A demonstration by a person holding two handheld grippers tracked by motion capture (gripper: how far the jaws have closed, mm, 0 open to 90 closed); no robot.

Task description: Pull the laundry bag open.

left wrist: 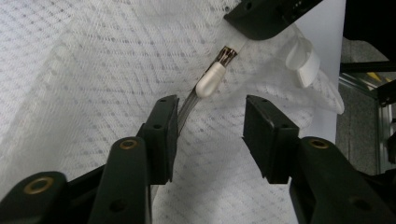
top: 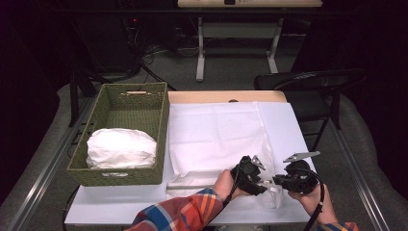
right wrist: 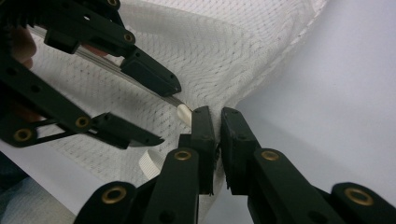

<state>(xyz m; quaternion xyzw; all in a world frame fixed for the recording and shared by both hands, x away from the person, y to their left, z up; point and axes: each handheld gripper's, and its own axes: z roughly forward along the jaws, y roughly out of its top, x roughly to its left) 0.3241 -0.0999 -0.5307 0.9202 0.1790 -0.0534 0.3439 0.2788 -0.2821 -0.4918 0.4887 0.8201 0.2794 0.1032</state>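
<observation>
White mesh laundry bag [top: 250, 190] with a zipper lies at the near edge of the white tabletop [top: 288, 130], directly under and between the two grippers. Well off to the left of the left gripper stands a green woven basket [top: 108, 175] holding a crumpled white bundle of cloth [top: 121, 148]. Between that basket and the grippers a large white sheet of fabric [top: 216, 132] is spread flat on the tabletop.

The left gripper [left wrist: 210, 119], held by a hand coming out of a plaid sleeve [top: 185, 211], hovers over the mesh with its jaws wide apart. In the left gripper view the zipper's white teardrop pull tab [left wrist: 209, 81] sits just ahead of the gap between those jaws, and the zipper track [left wrist: 184, 112] runs down along the inner face of its left jaw; whether the jaw touches the track I cannot tell. A white ribbon loop [left wrist: 303, 63] on the bag shows ahead and to the right of this gripper.

The right gripper [right wrist: 217, 116] sits just to the right of the left one, tips nearly meeting it. Its jaws are drawn close together, pinching a fold of the mesh bag right beside the pull tab [right wrist: 185, 113], with bare tabletop beyond it on the right.
</observation>
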